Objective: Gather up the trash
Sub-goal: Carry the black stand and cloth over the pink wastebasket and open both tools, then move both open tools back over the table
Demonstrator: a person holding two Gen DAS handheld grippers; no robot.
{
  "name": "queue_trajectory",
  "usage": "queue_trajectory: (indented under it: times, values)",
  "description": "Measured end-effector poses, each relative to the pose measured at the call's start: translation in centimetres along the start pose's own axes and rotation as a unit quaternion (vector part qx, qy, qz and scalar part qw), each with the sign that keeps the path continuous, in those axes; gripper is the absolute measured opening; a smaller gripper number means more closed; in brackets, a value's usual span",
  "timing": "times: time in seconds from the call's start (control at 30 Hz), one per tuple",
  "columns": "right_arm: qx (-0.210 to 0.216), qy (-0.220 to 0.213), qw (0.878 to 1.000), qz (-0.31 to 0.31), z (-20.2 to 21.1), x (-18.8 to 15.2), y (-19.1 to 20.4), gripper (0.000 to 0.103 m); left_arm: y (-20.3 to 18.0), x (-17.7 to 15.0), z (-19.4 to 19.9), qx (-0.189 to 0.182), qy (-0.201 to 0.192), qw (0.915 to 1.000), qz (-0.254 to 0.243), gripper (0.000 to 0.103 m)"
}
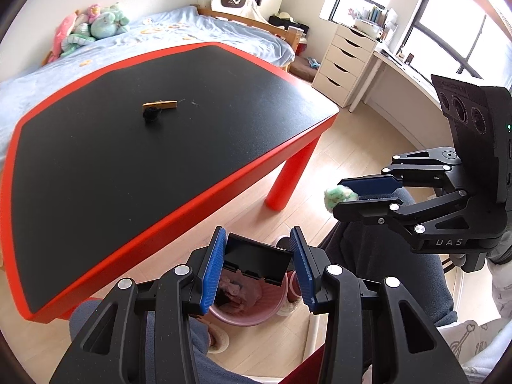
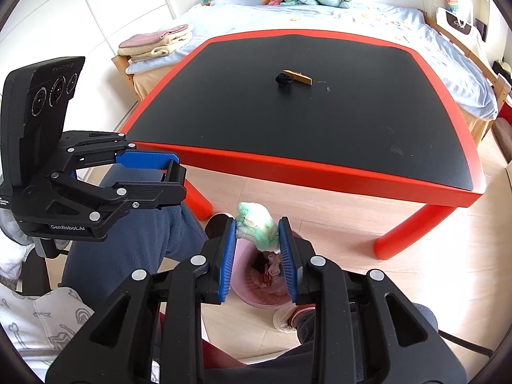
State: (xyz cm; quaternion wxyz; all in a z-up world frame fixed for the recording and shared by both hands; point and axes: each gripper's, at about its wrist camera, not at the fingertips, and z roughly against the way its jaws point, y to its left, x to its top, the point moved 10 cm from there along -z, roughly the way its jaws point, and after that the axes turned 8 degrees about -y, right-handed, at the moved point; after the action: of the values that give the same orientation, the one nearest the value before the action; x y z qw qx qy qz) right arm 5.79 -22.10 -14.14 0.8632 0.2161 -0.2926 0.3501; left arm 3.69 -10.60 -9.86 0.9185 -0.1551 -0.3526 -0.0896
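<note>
two grippers over pink bin (image 2: pixel 256 300) | left gripper (image 1: pixel 260 264) grips black case (image 1: pixel 256 262) | right gripper (image 2: pixel 258 249) clamps green-white wad (image 2: pixel 257 227) | risk: off-centre release drops either onto floor

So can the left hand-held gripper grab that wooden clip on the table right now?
Probably not yet. The left hand-held gripper is shut on a black object above the pink bin, and the wooden clip lies mid-table, far off.

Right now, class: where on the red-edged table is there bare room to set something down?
Nearly all of the black tabletop is bare, from the near red rim up towards the middle. Only the centre is taken, by a wooden clothespin and a small black object beside it.
</note>
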Motion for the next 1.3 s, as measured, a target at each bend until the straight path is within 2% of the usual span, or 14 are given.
queue_trajectory:
  times: [0.57,0.6,0.67,0.7,0.73,0.83,0.93,1.3]
  values:
    - [0.026,0.002,0.999,-0.023,-0.2,-0.7,-0.2,0.029,-1.1,-0.3,-0.2,-0.02,0.009,0.9998,0.005,0.041]
    - [0.027,0.003,0.999,-0.024,-0.2,-0.8,-0.2,0.034,-1.0,-0.3,-0.2,-0.022,0.01,0.9997,0.006,0.042]
    - [0.022,0.004,0.999,-0.026,-0.1,-0.9,-0.5,0.066,-0.8,-0.5,-0.3,-0.021,0.012,0.9997,0.01,0.053]
    - [0.019,0.001,0.999,-0.031,-0.1,-0.9,-0.7,0.08,-0.6,-0.5,-0.3,-0.02,0.01,0.9997,0.012,0.072]
    - [0.018,-0.003,0.999,-0.037,0.0,-0.9,-0.9,0.088,-0.4,-0.4,-0.2,-0.016,0.004,0.9997,0.016,0.082]
    - [0.0,-0.005,0.999,-0.05,0.0,-0.9,-1.8,0.096,0.3,-0.3,0.0,-0.002,0.0,0.9998,0.021,0.09]
    - [-0.006,-0.006,0.998,-0.056,-0.1,-0.8,-2.2,0.1,0.9,-0.1,0.2,0.007,-0.004,0.9995,0.03,0.095]
    - [-0.008,-0.008,0.998,-0.055,-0.2,-0.7,-2.1,0.1,2.0,0.1,0.4,0.031,-0.006,0.9986,0.043,0.095]
